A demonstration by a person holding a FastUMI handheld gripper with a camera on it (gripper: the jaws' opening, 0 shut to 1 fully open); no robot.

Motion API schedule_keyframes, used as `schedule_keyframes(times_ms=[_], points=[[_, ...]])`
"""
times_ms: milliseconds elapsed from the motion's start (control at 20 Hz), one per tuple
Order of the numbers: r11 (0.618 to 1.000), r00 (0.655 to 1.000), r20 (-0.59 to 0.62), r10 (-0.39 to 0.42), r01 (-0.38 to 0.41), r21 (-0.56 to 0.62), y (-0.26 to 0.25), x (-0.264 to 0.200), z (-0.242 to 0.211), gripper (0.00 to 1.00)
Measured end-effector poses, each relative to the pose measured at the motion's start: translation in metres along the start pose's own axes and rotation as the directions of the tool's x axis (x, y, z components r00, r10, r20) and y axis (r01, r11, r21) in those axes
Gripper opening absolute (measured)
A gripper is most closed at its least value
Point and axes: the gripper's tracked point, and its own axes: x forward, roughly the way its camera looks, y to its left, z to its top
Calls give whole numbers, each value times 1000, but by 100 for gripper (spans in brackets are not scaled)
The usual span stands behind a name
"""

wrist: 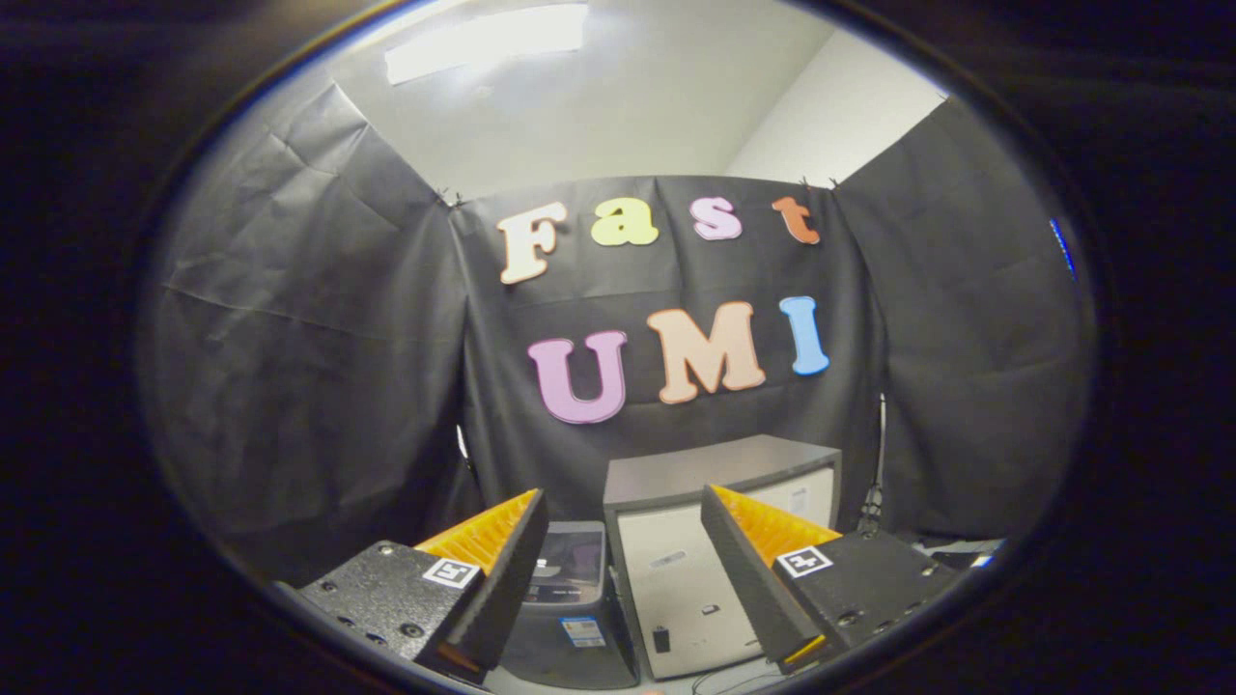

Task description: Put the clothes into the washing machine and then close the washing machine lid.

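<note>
Gripper [623, 541] up high here, fingers spread wide with nothing between them, looking down at the small dark washing machine [570, 603] just ahead at about 11 o'clock, its lid [572, 558] lying flat on top, a pale cabinet [710, 569] touching it at 1 o'clock. Whether clothes sit under that lid I can't tell, so either stage fits. Best practice: keep the fingers level and steady.
</note>
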Motion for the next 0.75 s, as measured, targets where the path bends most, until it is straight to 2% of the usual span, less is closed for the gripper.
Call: schedule_keyframes(times_ms=[200, 500, 750], points=[[1000, 999, -47, 22, -22, -13, 6, -2, -18, 96], [994, 994, -91, 58, -67, -92, 34, 2, -40, 97], [989, 989, -79, 127, -132, -60, 59, -3, -43, 97]])
